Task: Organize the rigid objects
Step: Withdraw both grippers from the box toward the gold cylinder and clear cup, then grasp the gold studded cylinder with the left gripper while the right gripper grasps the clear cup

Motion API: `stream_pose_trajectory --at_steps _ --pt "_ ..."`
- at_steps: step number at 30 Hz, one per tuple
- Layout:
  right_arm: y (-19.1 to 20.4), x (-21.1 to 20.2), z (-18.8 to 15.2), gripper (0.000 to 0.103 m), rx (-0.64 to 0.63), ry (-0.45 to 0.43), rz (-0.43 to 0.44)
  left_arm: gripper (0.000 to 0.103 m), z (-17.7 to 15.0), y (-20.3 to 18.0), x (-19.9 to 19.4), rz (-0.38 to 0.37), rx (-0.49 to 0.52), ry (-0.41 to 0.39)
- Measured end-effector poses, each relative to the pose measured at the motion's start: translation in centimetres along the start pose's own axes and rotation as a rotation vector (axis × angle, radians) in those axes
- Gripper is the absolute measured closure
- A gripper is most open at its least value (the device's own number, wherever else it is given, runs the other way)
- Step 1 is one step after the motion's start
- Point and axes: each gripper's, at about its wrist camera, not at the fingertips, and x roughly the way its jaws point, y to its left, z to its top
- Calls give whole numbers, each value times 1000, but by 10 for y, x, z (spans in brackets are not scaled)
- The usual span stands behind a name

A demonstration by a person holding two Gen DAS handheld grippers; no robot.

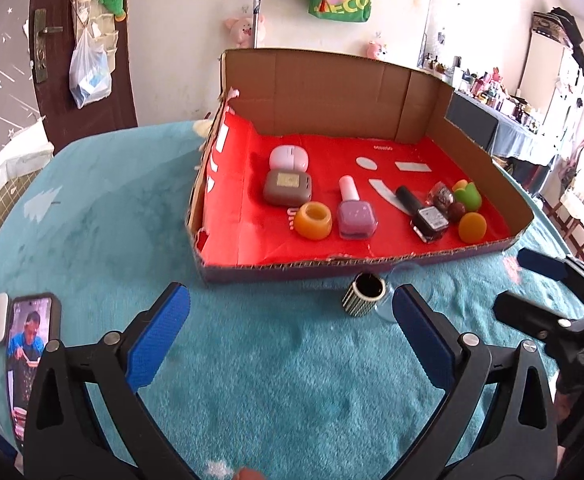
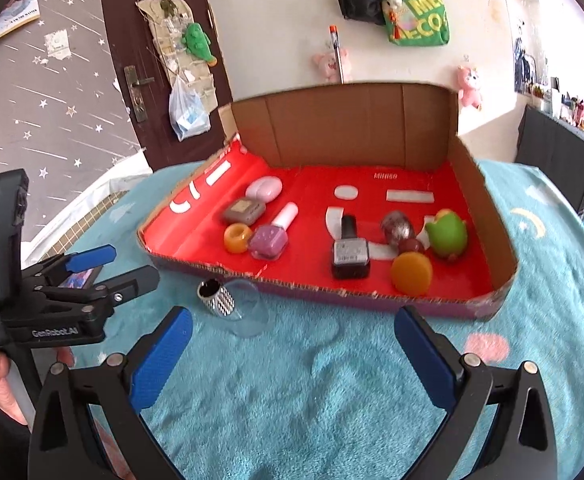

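Your turquoise plush table cover [image 1: 252, 360] carries the open cardboard box with the red floor [image 1: 487, 168] at frame centre, where most items look sorted: grey and pink cases, two nail-polish bottles [image 1: 355, 212], orange ring. By my reading only the small ribbed metal cylinder [image 1: 367, 297] remains, lying on the cloth just outside the box's near wall beside a clear lid. Your left gripper [image 1: 292, 340] and right gripper [image 2: 293, 354] both angle down toward it, jaws wide apart, empty.
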Motion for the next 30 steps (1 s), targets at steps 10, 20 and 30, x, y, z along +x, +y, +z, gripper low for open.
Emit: stream_pose_trajectory --at_steps 10,20,30 --pt "4 35 -9 0 41 102 -17 0 -8 9 7 21 -10 30" --pt "13 61 -8 0 53 150 -2 0 -13 17 15 27 -15 54" --pt "19 75 -2 0 73 167 -5 0 -16 28 12 35 -36 51"
